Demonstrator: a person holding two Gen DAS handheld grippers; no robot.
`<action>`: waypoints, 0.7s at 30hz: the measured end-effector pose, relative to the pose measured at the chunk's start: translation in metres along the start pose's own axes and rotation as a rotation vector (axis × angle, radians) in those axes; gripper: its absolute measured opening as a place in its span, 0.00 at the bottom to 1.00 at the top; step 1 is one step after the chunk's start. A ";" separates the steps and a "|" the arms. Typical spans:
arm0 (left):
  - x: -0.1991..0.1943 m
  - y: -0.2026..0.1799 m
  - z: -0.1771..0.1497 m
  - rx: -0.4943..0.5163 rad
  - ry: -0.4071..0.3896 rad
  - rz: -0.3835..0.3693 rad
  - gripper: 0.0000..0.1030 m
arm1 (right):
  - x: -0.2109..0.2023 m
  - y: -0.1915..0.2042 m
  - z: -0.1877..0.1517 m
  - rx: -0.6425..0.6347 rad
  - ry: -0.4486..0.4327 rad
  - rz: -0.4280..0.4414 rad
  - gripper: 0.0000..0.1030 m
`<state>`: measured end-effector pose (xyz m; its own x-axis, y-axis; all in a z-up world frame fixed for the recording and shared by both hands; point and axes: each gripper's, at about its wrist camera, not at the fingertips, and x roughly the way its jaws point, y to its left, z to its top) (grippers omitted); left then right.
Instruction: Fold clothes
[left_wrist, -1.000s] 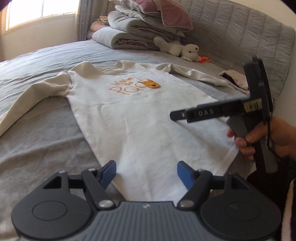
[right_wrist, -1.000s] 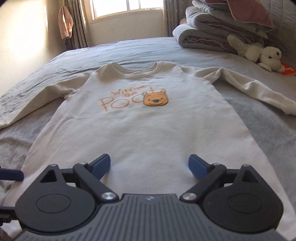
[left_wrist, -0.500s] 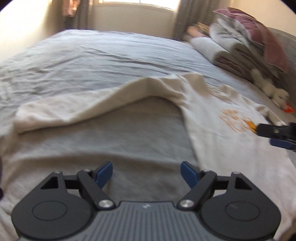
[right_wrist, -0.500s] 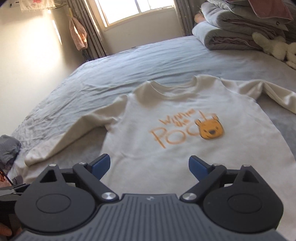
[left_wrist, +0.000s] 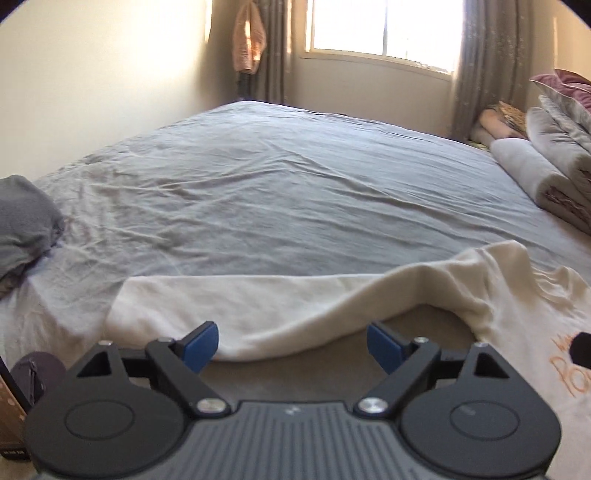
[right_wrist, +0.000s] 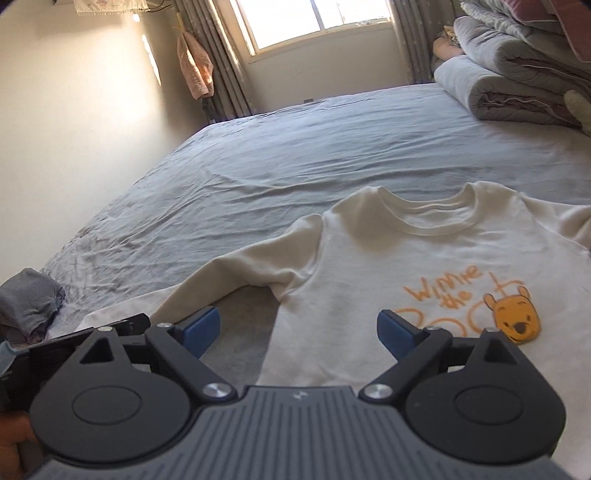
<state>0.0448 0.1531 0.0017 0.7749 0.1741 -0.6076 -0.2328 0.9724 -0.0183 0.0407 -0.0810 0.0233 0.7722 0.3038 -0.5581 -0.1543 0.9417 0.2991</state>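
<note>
A cream long-sleeved sweatshirt (right_wrist: 417, 266) with orange lettering and a yellow bear face lies flat, front up, on the grey bed sheet (right_wrist: 295, 155). Its left sleeve (left_wrist: 266, 314) stretches out across the sheet. My left gripper (left_wrist: 291, 341) hovers just in front of that sleeve, its jaws opening, nothing between the blue pads. My right gripper (right_wrist: 298, 328) stands open above the armpit, near where the sleeve (right_wrist: 236, 273) joins the body, holding nothing. The left gripper's tool shows at the lower left of the right wrist view.
Folded duvets and pillows (right_wrist: 517, 85) are stacked at the head of the bed on the right. A crumpled grey garment (left_wrist: 22, 225) sits at the bed's left edge. A window with curtains (left_wrist: 384, 33) and a hanging pink cloth (left_wrist: 249, 44) lie beyond the bed.
Both grippers swung left from the sweatshirt's hem toward its left sleeve. The left gripper's view turned from the sweatshirt's body to the outstretched sleeve. The right one now looks at the shoulder and armpit.
</note>
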 end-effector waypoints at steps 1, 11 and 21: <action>0.004 0.001 0.000 -0.001 0.001 0.016 0.86 | 0.002 0.002 0.002 -0.017 -0.005 0.002 0.91; 0.034 0.016 0.001 -0.007 0.034 0.107 0.86 | 0.025 -0.013 0.002 -0.014 0.034 0.005 0.94; 0.044 0.019 0.007 -0.116 0.026 0.032 0.40 | 0.036 -0.030 0.005 0.050 0.062 0.016 0.94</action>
<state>0.0785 0.1799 -0.0195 0.7507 0.1988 -0.6300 -0.3243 0.9418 -0.0892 0.0759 -0.0988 -0.0022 0.7297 0.3290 -0.5995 -0.1345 0.9286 0.3458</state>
